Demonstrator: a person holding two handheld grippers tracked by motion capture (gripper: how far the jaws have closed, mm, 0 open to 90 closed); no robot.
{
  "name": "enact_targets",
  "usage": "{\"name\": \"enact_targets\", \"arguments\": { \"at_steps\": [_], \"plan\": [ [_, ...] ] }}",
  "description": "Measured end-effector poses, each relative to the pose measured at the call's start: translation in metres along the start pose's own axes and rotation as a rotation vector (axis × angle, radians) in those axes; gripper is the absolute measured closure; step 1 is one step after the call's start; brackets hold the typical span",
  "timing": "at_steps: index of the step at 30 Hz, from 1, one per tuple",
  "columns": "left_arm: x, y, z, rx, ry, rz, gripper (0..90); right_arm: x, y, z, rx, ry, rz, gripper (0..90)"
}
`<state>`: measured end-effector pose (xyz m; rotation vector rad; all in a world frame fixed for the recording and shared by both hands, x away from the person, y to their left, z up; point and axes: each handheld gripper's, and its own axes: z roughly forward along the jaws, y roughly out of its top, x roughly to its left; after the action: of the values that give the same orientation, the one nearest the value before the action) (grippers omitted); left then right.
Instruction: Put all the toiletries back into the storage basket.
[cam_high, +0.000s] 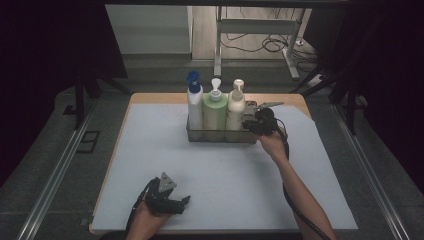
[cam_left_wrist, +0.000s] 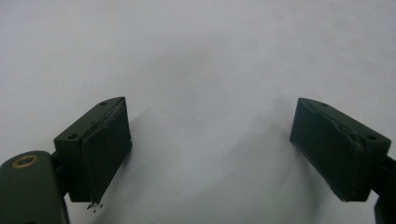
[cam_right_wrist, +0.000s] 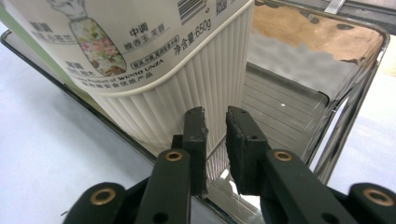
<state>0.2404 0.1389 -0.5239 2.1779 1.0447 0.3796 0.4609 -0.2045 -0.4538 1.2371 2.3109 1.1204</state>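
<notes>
All three bottles stand in the basket (cam_high: 220, 136), and the right gripper (cam_right_wrist: 215, 122), jaws parted a crack astride its near wall beside the cream bottle (cam_right_wrist: 154, 70), looks done; the left gripper (cam_left_wrist: 210, 144) idles wide open.

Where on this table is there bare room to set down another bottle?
The mat is bare between the left gripper and the tray, and left of the tray. Inside the tray, the right end is free. It is crowded around the three bottles and the right gripper.
</notes>
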Motion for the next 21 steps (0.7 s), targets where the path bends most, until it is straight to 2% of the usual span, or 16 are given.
{"name": "enact_targets", "arguments": {
  "at_steps": [9, 15, 21],
  "plan": [
    [0.0, 0.0, 0.0, -0.001, 0.0, 0.0, 12.1, 0.004, -0.001, -0.008, 0.011, -0.045, -0.057, 60.8],
    [0.0, 0.0, 0.0, -0.001, 0.0, 0.0, 12.1, 0.005, -0.001, -0.016, 0.01, -0.056, -0.076, 53.8],
    [0.0, 0.0, 0.0, -0.001, 0.001, 0.0, 12.1, 0.007, -0.003, -0.026, 0.011, -0.049, -0.093, 42.8]
  ]
}}
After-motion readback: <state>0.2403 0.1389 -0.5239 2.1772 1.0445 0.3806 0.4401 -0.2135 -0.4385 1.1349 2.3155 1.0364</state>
